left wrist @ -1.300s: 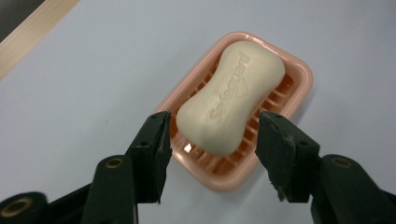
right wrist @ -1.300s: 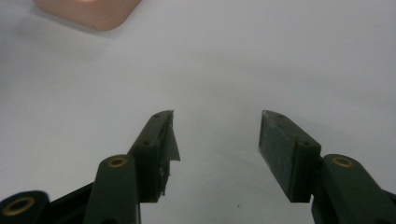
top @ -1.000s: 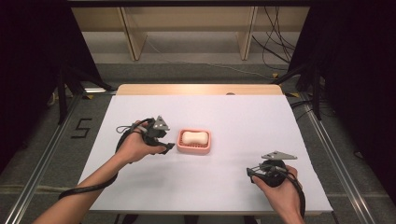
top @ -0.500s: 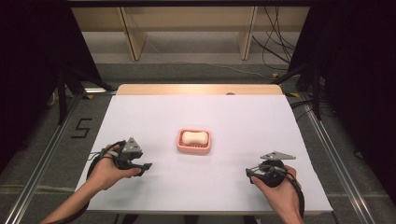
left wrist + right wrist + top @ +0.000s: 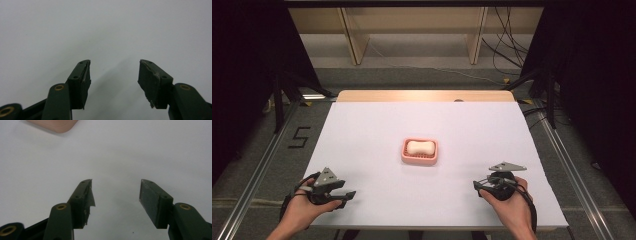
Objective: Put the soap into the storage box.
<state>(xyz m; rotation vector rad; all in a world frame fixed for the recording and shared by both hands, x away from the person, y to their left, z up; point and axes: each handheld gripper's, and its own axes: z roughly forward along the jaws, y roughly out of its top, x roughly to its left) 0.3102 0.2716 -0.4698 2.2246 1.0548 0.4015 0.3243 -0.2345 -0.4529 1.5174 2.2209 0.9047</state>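
Observation:
A pink soap dish [image 5: 420, 159] sits at the middle of the white table, and a cream bar of soap [image 5: 420, 147] lies in it. My left gripper [image 5: 349, 196] rests near the table's front left corner, held by a hand, jaws pointing right. Its own view has the left gripper [image 5: 113, 72] open over bare white tabletop. My right gripper [image 5: 476, 185] sits near the front right, jaws pointing left. The right gripper [image 5: 115, 192] is open with nothing between its jaws, and a corner of the pink dish [image 5: 53, 125] lies ahead at the upper left.
The white table surface [image 5: 377, 125] has a wooden strip [image 5: 424, 95] along its far edge. Beyond it stand wooden shelf legs [image 5: 354, 37] and loose cables [image 5: 507, 45] on the floor. Metal rails [image 5: 259, 165] run along both sides of the table.
My left gripper has drawn back from beside the soap dish to the table's front left corner. The right gripper has stayed nearly still. The soap and dish have not moved.

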